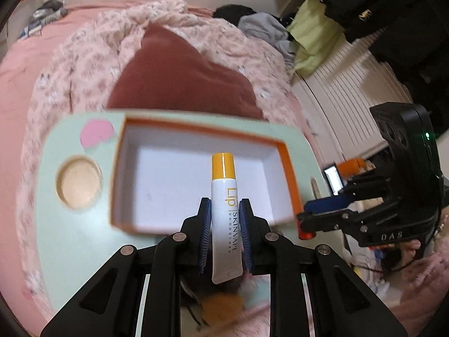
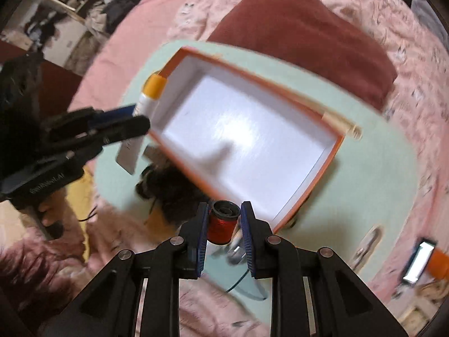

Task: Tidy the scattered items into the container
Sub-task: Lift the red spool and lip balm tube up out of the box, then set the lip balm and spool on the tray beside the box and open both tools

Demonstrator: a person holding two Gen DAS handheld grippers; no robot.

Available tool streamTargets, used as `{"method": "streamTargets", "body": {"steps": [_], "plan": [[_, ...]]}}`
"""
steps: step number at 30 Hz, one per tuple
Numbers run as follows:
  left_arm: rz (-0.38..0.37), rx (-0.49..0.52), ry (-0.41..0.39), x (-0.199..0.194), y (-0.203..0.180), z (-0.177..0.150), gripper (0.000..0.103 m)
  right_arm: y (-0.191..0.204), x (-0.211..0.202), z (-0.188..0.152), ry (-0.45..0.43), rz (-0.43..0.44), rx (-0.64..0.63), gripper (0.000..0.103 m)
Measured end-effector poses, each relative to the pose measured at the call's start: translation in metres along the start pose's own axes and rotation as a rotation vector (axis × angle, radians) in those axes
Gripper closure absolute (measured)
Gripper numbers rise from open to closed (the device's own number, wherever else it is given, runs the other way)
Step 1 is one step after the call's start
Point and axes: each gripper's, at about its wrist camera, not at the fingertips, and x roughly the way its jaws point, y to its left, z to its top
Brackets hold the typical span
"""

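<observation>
Two grippers hung over a green tray (image 1: 70, 224) on the pink bed (image 2: 126, 42). The box (image 2: 247, 129) lay open, its floor bare. The left gripper (image 1: 224, 230) clamped a tube (image 1: 224, 196) above its near rim; the right gripper (image 2: 224, 230) clamped a red spool (image 2: 221, 224) at a corner.

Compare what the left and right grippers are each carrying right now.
The lip balm tube in the left gripper is long, flat-ended and white with a yellow cap; the red thread spool in the right gripper is short, round and black-rimmed. The tube reaches well past the fingertips; the spool barely does. Both are clamped, near the orange box.
</observation>
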Motion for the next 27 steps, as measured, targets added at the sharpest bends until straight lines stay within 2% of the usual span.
{"method": "streamTargets", "body": {"steps": [2,6,10,11,12,14,15,19,24,27], "plan": [[-0.024,-0.001,0.021,0.007,-0.004,-0.017,0.082,0.002,0.025,-0.035,-0.017,0.029,0.01,0.081],[-0.02,-0.001,0.039,0.021,-0.012,-0.039,0.082,0.016,0.052,-0.048,-0.039,0.126,0.025,0.081],[0.004,0.009,0.019,0.026,-0.015,-0.048,0.08,0.034,0.096,-0.063,-0.078,0.154,0.023,0.081],[0.014,0.008,0.009,0.025,-0.014,-0.049,0.071,0.035,0.105,-0.066,-0.093,0.156,0.03,0.08],[0.024,0.003,-0.005,0.022,-0.012,-0.051,0.061,0.036,0.107,-0.068,-0.106,0.152,0.034,0.08],[0.01,-0.007,-0.029,0.014,-0.009,-0.053,0.051,0.034,0.102,-0.072,-0.136,0.145,0.044,0.073],[-0.007,-0.015,-0.04,0.01,-0.007,-0.052,0.048,0.032,0.101,-0.074,-0.154,0.149,0.048,0.071],[-0.055,-0.065,-0.131,-0.013,0.007,-0.05,0.047,0.019,0.086,-0.079,-0.215,0.13,0.08,0.065],[-0.006,-0.158,-0.249,-0.033,0.033,-0.044,0.044,0.003,0.089,-0.083,-0.24,0.129,0.13,0.063],[0.023,-0.204,-0.275,-0.036,0.046,-0.04,0.044,-0.003,0.094,-0.086,-0.241,0.144,0.154,0.063]]}}
